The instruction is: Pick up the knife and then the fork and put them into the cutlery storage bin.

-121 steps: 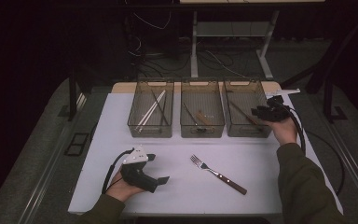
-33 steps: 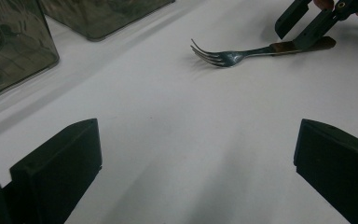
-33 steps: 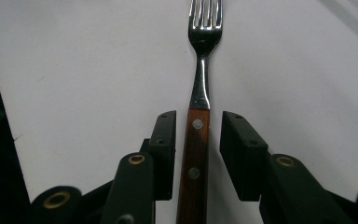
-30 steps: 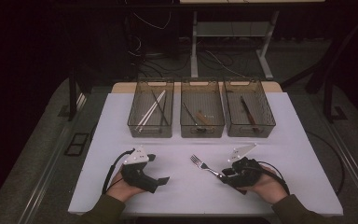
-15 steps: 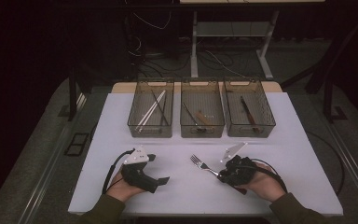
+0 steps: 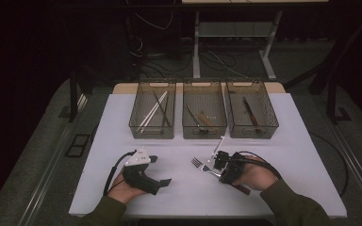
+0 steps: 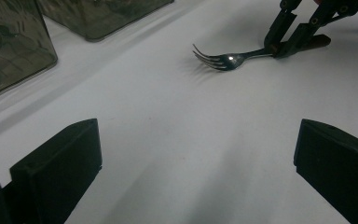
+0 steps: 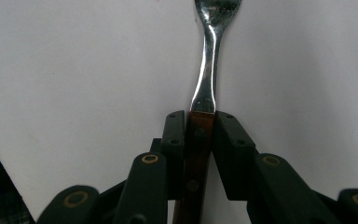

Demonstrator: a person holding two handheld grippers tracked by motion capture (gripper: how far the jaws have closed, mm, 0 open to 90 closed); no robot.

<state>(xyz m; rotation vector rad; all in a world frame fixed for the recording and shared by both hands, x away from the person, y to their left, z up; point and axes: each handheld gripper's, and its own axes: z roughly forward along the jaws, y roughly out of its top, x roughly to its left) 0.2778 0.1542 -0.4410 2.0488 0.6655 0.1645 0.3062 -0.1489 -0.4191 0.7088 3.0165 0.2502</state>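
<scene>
A fork (image 6: 202, 165) with a steel head and brown wooden handle lies on the white table (image 6: 292, 141), right of centre. My right gripper (image 6: 220, 170) is shut on the fork's (image 8: 208, 79) wooden handle, its two jaws pressed against both sides just below the steel neck. From the left gripper view the fork (image 7: 228, 59) lies far ahead with the right gripper (image 7: 279, 46) clamped on it. My left gripper (image 6: 162, 181) rests near the table's front left, held by a hand, its jaws wide apart with nothing between them.
Three clear bins stand in a row at the back: the left bin (image 6: 153, 113) holds pale sticks, the middle bin (image 6: 203, 113) several utensils, the right bin (image 6: 250, 110) a dark-handled piece. Cables trail from both grippers. Dark floor surrounds the table.
The right hand came back from the right bin to the fork and its gripper closed on the handle. The left gripper has stayed in place.
</scene>
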